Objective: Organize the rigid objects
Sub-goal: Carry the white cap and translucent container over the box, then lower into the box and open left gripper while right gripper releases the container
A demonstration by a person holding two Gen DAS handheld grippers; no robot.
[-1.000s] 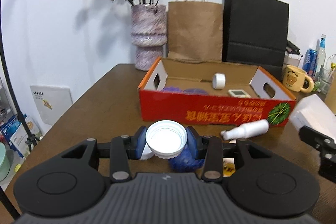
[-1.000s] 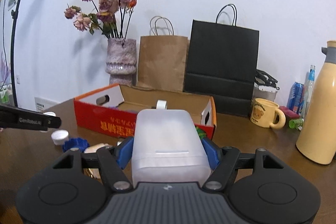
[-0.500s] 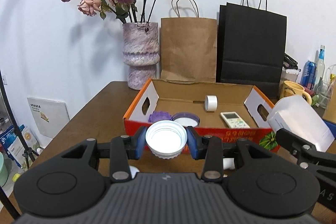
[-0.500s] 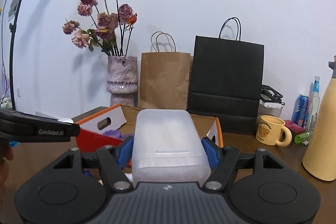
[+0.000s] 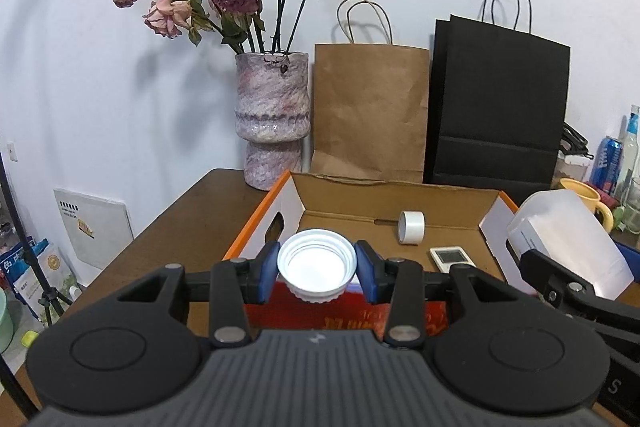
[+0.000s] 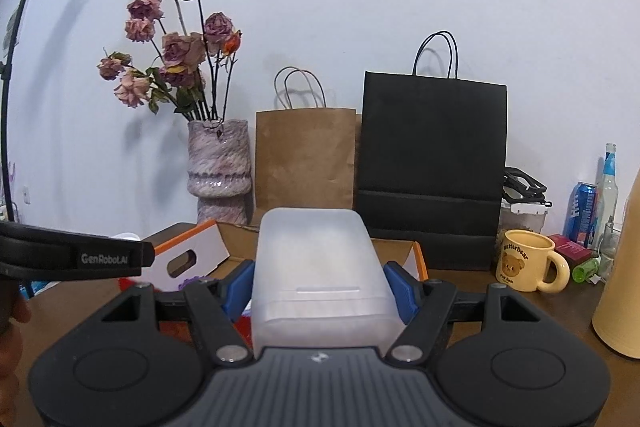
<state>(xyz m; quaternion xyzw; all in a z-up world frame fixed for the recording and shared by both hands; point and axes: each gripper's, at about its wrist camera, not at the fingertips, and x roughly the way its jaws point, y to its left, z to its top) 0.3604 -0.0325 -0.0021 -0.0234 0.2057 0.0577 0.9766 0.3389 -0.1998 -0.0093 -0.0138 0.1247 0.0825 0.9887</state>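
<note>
Each gripper, the left gripper [image 5: 316, 269] and the right gripper [image 6: 320, 287], is a black plastic frame with a ribbed grey centre plate, two round discs at the lower corners, silver screws on angled linkage arms, blue finger pads, and white "GenRobot.AI" lettering along one side.

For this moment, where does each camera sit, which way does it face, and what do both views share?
Left wrist: on the left gripper, facing the cardboard box; its fingers grip a white lid, right gripper at the frame's right.
Right wrist: on the right gripper, facing the wall; its fingers grip a translucent container.
Shared: vase, paper bags, box.
</note>
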